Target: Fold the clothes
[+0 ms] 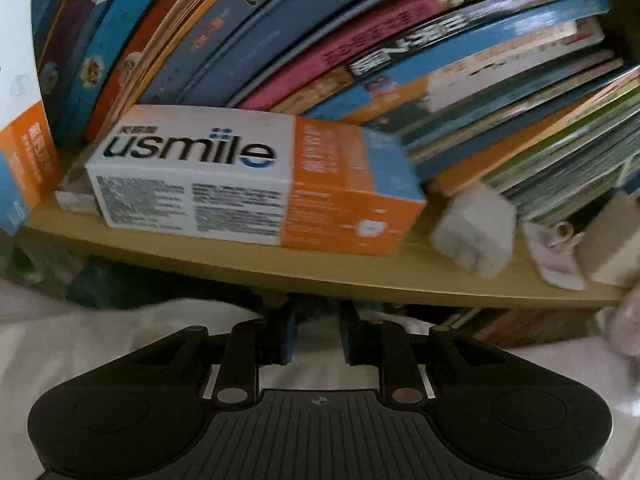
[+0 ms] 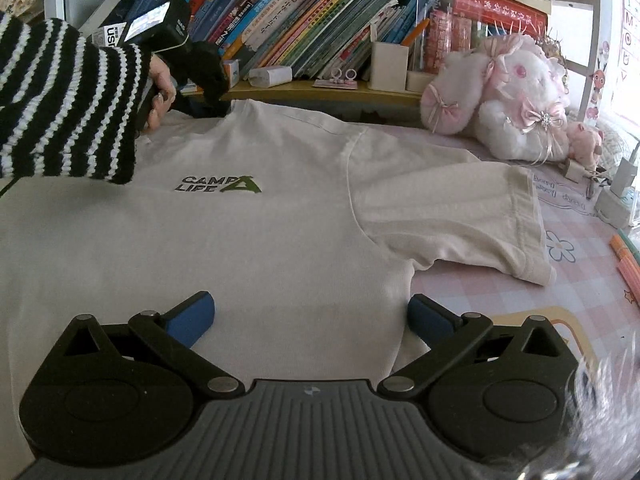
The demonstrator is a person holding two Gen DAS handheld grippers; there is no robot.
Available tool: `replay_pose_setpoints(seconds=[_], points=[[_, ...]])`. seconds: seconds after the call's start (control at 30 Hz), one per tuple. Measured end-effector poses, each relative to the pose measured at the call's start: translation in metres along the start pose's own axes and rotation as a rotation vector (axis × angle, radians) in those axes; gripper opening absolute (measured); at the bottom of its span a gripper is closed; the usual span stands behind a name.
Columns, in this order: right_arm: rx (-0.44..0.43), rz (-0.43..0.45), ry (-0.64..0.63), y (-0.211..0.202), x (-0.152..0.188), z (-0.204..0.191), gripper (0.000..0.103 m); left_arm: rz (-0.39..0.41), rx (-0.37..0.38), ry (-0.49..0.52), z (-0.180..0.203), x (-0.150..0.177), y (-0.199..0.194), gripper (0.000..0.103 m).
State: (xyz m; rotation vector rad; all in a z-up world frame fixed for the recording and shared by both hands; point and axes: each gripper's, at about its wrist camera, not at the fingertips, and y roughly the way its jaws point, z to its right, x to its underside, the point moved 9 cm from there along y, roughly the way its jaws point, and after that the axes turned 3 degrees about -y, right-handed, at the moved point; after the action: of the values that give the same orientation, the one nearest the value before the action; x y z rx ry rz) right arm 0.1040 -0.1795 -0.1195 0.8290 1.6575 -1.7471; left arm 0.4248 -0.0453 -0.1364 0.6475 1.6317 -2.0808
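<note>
A cream T-shirt (image 2: 260, 240) with a green "CAMP LIFE" logo (image 2: 218, 185) lies flat on a pink checked sheet (image 2: 520, 300), its short sleeve (image 2: 460, 208) spread to the right. My left gripper (image 1: 318, 334) is down at the neckline by the shelf edge, and its blue pads (image 1: 288, 336) stand close together with cream cloth (image 1: 120, 340) between them. In the right wrist view, a hand in a striped sleeve (image 2: 60, 100) holds that left gripper (image 2: 212, 100) at the collar. My right gripper (image 2: 312, 316) is wide open over the shirt's side edge with nothing pinched.
A wooden shelf (image 1: 360, 280) right behind the collar carries leaning books (image 2: 304, 20), a white-and-orange usmile box (image 1: 240, 176) and a pen holder (image 2: 388, 64). A pink plush toy (image 2: 512, 100) sits at the back right. Chargers (image 2: 616, 196) and orange pens (image 2: 628, 264) lie at the right edge.
</note>
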Motion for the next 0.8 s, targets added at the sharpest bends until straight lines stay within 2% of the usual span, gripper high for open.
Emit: replay_pose_setpoints(seconds=[0.1,0.2,0.23,0.37,0.43,0.6,0.73,0.8], points=[[0.0,0.0,0.0,0.0,0.0,0.0,0.103,0.039,0.051,0.066,0.0,0.002,-0.024,0.024],[-0.002,0.0,0.0,0.0,0.0,0.0,0.103,0.113,0.109,0.142,-0.008,0.014,-0.065,0.024],[-0.002,0.0,0.0,0.0,0.0,0.0,0.103,0.128,0.105,0.161,-0.015,0.02,-0.076,0.025],[-0.003,0.0,-0.001,-0.001,0.0,0.001,0.103,0.169,0.001,0.204,-0.055,0.04,-0.099,0.022],[-0.005,0.0,-0.003,-0.001,0.0,0.001,0.103,0.152,-0.031,0.174,-0.074,0.041,-0.094,0.021],[-0.007,0.0,-0.005,-0.002,0.0,0.001,0.103,0.108,-0.041,0.032,-0.102,0.026,-0.065,0.019],[-0.01,0.0,-0.007,-0.002,0.0,0.001,0.103,0.137,-0.064,-0.038,-0.104,0.015,-0.055,0.019],[-0.011,0.0,-0.008,-0.002,0.001,0.001,0.103,0.135,-0.082,-0.032,-0.103,0.014,-0.054,0.021]])
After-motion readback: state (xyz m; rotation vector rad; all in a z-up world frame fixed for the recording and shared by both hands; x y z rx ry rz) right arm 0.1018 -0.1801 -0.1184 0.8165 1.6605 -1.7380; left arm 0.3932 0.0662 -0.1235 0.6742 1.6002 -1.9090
